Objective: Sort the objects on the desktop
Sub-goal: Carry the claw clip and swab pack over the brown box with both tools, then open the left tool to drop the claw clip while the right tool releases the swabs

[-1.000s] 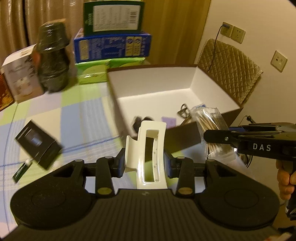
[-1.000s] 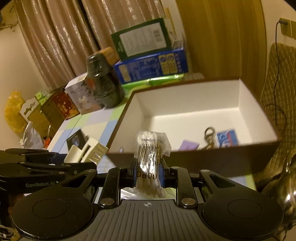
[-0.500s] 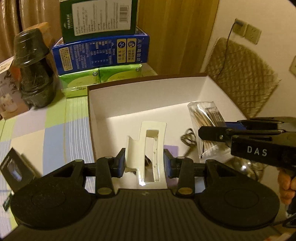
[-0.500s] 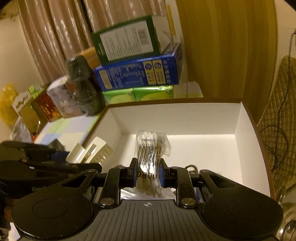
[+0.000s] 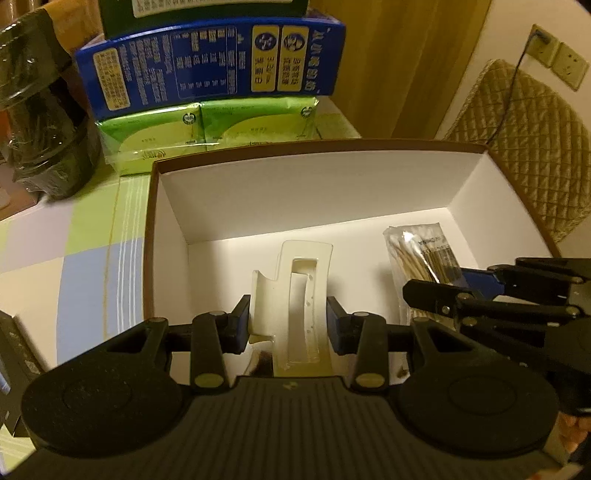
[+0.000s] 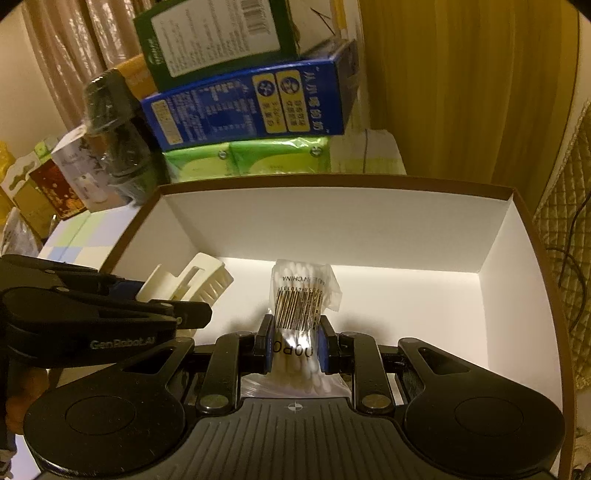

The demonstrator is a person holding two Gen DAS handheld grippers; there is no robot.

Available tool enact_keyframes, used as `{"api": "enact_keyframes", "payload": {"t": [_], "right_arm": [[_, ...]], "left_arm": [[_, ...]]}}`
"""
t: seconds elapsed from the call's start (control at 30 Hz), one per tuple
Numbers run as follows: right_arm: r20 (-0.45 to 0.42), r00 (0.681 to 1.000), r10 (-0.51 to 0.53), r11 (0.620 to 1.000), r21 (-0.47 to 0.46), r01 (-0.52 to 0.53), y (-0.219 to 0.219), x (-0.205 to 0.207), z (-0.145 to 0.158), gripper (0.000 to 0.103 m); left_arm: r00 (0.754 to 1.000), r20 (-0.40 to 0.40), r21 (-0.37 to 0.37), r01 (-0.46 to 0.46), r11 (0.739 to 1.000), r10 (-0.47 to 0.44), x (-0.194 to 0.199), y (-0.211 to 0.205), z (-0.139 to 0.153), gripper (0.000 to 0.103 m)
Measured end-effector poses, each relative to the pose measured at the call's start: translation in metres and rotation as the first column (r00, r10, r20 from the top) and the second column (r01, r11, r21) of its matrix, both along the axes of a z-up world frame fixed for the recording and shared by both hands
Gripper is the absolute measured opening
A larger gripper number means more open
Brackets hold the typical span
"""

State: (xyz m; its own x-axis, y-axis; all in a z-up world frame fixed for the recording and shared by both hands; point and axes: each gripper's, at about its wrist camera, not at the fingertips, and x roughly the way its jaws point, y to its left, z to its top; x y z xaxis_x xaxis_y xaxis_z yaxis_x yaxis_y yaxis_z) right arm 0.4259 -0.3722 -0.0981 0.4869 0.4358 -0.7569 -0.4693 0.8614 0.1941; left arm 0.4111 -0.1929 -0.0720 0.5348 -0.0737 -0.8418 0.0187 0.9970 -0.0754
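Observation:
My left gripper (image 5: 290, 325) is shut on a cream hair claw clip (image 5: 295, 295) and holds it over the inside of the open brown box with white walls (image 5: 295, 184). My right gripper (image 6: 294, 345) is shut on a clear bag of cotton swabs (image 6: 301, 302), also held over the box interior (image 6: 332, 221). The right gripper with the swab bag (image 5: 424, 254) shows at the right of the left wrist view. The left gripper with the clip (image 6: 188, 280) shows at the left of the right wrist view. The box floor beneath the grippers is hidden.
Behind the box stand green tissue packs (image 5: 207, 129), a blue carton (image 5: 207, 62) and a green carton (image 6: 218, 33) stacked. A dark wrapped jar (image 5: 33, 122) stands at left on the checked tablecloth (image 5: 92, 251). A quilted chair (image 5: 524, 147) is at right.
Both grippers have moved forward from the table's near side to over the box interior, each still holding its object. The items on the box floor have gone out of sight below.

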Motion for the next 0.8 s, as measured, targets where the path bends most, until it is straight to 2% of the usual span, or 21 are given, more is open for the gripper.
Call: {"api": "enact_keyframes", "payload": {"t": [0.33,0.8], "right_arm": [[-0.021,1.0,-0.021,1.0,-0.01,0.02,0.001,0.015,-0.009,0.02],[-0.019,1.0,-0.007,1.0,-0.022,0.007,0.009,0.015,-0.01,0.02]], "left_arm": [[0.999,-0.036,0.003,-0.006,1.0,0.006,0.026,-0.004,-0.015,0.035],[1.0,-0.002,0.02,-0.009,1.0,0.009,0.025,0.004,-0.006,0.04]]}}
